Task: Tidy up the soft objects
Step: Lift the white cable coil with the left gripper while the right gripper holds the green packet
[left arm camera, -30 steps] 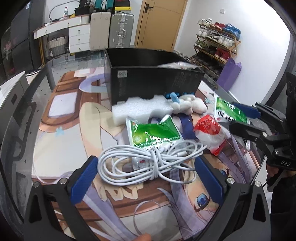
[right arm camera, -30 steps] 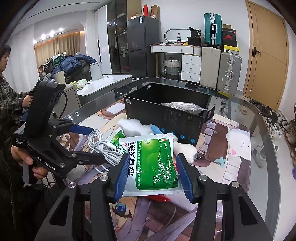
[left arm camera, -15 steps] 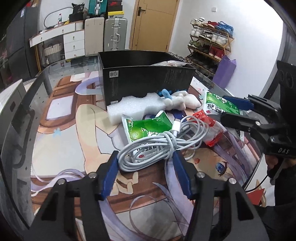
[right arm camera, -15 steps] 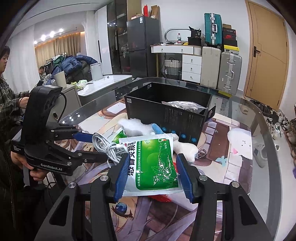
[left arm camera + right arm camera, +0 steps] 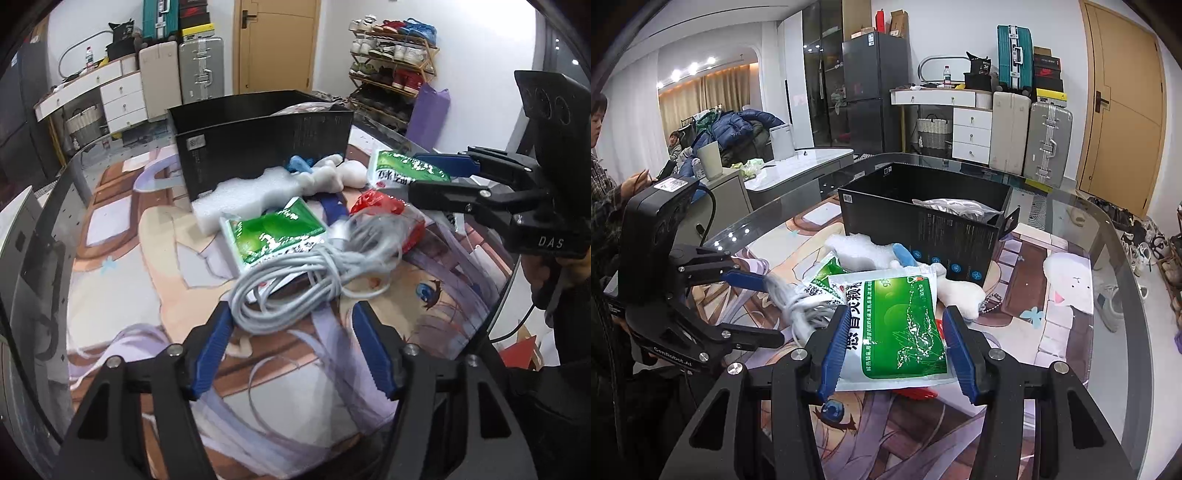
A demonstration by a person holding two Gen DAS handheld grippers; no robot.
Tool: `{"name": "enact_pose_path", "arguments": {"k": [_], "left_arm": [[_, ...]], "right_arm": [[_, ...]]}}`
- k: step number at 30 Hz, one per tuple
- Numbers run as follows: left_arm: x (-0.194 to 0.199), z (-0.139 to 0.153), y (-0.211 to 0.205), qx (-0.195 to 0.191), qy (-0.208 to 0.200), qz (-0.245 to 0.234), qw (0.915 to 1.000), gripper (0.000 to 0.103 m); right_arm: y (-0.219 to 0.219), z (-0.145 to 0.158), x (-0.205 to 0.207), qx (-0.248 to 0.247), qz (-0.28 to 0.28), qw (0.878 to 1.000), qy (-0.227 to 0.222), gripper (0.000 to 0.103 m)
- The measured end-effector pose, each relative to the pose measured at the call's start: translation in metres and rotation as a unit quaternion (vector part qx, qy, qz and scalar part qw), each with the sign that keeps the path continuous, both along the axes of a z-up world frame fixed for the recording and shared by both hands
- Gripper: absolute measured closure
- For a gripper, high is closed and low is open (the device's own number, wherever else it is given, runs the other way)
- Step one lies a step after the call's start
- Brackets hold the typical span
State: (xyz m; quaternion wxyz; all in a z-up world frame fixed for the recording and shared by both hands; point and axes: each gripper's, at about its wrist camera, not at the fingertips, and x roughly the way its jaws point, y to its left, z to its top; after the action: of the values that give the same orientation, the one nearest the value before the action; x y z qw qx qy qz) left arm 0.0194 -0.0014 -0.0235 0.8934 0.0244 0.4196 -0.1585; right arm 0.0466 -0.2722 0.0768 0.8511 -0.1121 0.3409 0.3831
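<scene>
A coiled white cable (image 5: 314, 273) lies on the printed mat, its near loops between the fingertips of my left gripper (image 5: 291, 314). Those jaws are opening; the right pad stands clear of the cable. Under the coil lies a green packet (image 5: 273, 232), with a red-and-white bag (image 5: 384, 210) to its right. White foam (image 5: 236, 199) and a white plush toy (image 5: 332, 173) rest against the black box (image 5: 258, 158). My right gripper (image 5: 897, 314) is shut on a second green packet (image 5: 901, 321), held just above the pile. The left gripper (image 5: 772, 310) shows at the left of the right wrist view.
The black box (image 5: 923, 229) is open-topped and holds a clear plastic bag (image 5: 956, 208). The glass table's rim (image 5: 1108, 229) curves round on the right. A person (image 5: 602, 177) sits beyond the left gripper. Suitcases, drawers and a shoe rack line the walls.
The left jaws narrowed around the cable, then widened again. The coil slid right and bunched up, and the left gripper rolled a little. The right gripper and its packet stayed still.
</scene>
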Motion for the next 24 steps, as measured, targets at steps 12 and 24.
{"name": "enact_pose_path", "arguments": {"k": [12,24], "left_arm": [[0.019,0.012,-0.021,0.034,-0.021,-0.048,0.9981,0.023],[0.025,0.002,-0.051,0.066,-0.022,-0.127,0.9895,0.071]], "right_arm": [[-0.011,0.001,0.002,0.004,-0.012,1.000,0.001,0.051],[-0.020,0.000,0.006,0.005,-0.026,1.000,0.004,0.051]]}}
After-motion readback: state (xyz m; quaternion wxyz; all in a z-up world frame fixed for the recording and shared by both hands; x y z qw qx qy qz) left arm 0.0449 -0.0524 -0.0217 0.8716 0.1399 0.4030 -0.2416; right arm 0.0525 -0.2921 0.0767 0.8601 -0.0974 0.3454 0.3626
